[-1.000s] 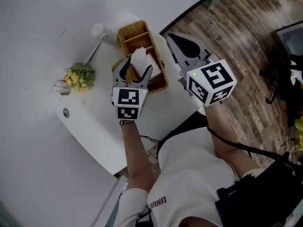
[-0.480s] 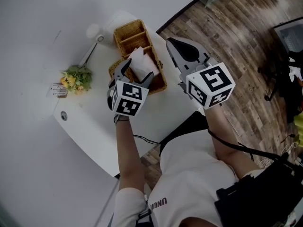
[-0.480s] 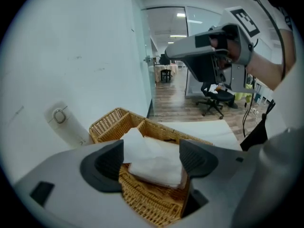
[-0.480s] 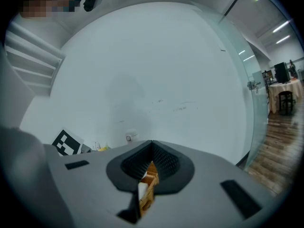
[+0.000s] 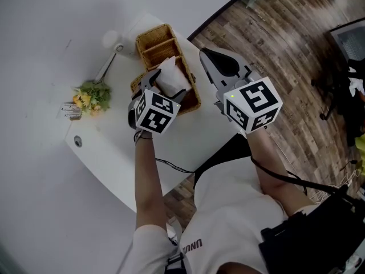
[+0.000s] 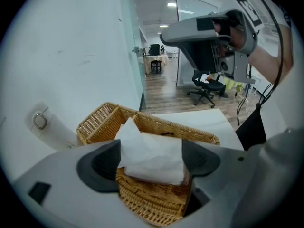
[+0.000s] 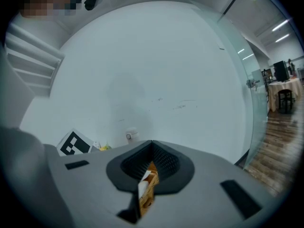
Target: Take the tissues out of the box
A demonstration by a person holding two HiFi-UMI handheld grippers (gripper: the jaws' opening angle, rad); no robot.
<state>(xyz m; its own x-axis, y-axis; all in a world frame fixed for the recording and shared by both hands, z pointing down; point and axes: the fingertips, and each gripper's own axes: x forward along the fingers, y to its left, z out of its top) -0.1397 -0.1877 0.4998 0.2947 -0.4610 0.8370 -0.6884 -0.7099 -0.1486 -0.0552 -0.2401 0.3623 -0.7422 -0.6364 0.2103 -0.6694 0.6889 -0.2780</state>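
Between the opening matt-plastic jaws of the left gripper [image 6: 151, 161], the tissue [image 6: 152, 146] is soft, creased white paper. The box [image 6: 152, 201] beneath them is rough woven wicker, and the table [image 6: 199, 120] beyond is smooth matt white.
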